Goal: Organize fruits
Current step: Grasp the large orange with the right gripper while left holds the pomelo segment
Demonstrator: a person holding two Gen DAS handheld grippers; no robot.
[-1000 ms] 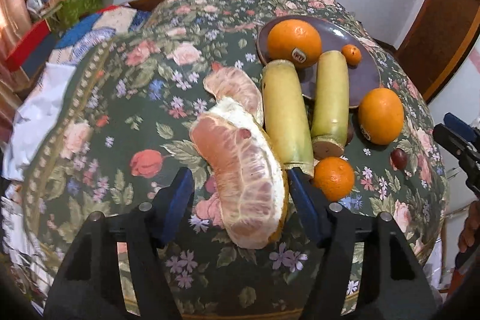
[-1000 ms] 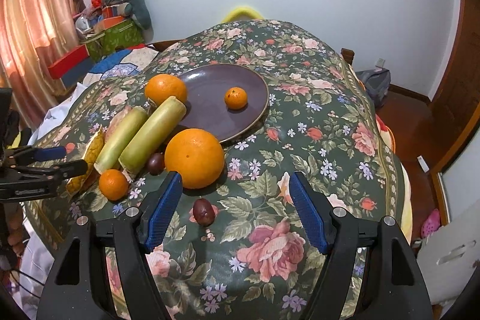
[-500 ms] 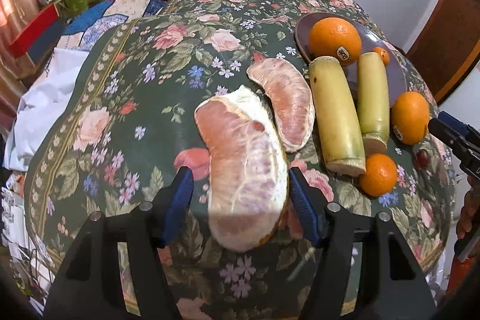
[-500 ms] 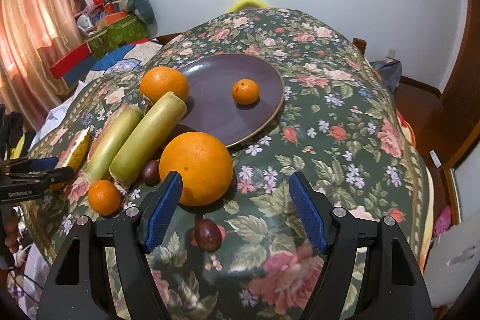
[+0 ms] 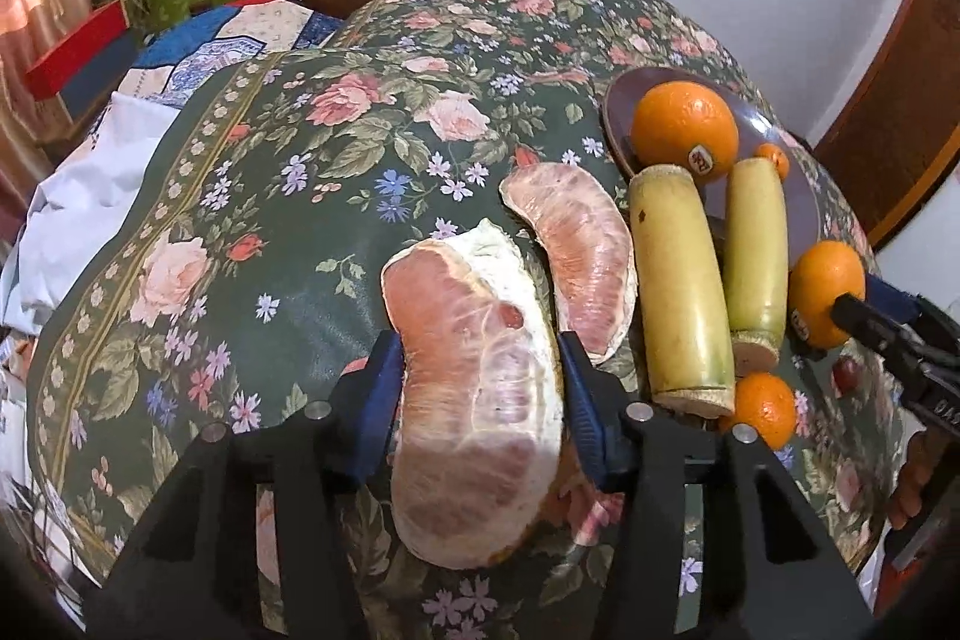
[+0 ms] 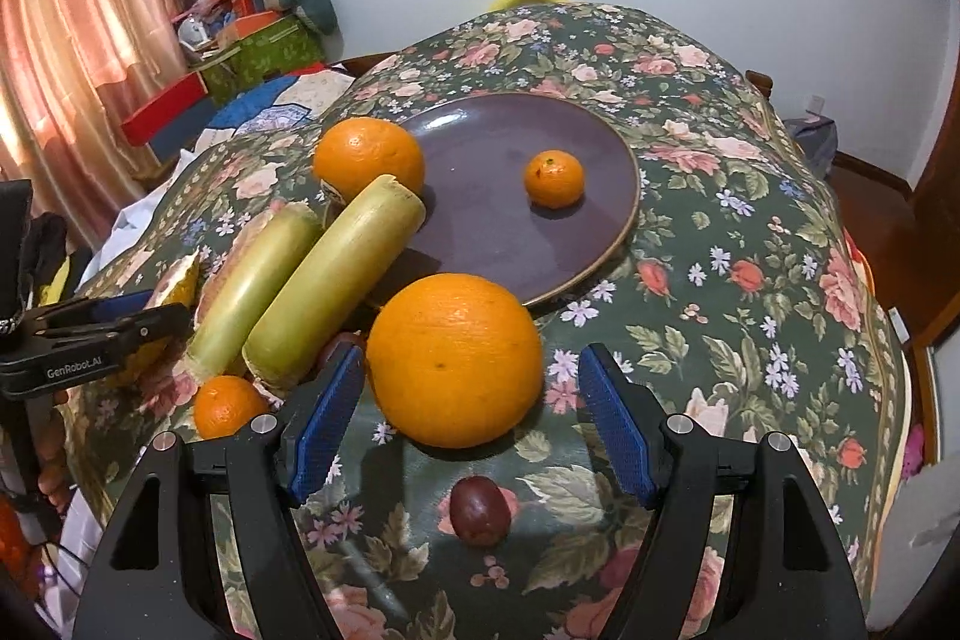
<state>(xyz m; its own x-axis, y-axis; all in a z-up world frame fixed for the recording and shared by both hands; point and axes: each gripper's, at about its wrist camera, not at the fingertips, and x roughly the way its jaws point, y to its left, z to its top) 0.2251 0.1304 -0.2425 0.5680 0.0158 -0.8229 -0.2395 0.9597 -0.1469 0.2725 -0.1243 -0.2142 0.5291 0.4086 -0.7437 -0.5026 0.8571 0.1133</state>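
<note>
My left gripper (image 5: 480, 394) is shut on a large peeled pomelo piece (image 5: 474, 400) and holds it above the floral tablecloth. A second pomelo segment (image 5: 576, 250) lies beside it. Two green sugarcane pieces (image 5: 678, 280) lean on the purple plate (image 6: 480, 220). The plate holds a small tangerine (image 6: 553, 178); a big orange (image 6: 367, 157) rests at its left rim. My right gripper (image 6: 471, 418) is open, its blue pads on either side of another big orange (image 6: 456, 358), apart from it. A small tangerine (image 6: 228, 406) and a dark grape (image 6: 480, 511) lie nearby.
A second dark grape (image 6: 336, 343) sits half hidden behind the left pad. The round table (image 6: 750, 220) drops away at its edges. Boxes and cloth (image 6: 252, 40) are piled at the back left by the curtain. A wooden door (image 5: 888, 130) stands at the right.
My left gripper has lifted the pomelo piece and carried it left and back from the other fruit. My right gripper has moved forward around the big orange.
</note>
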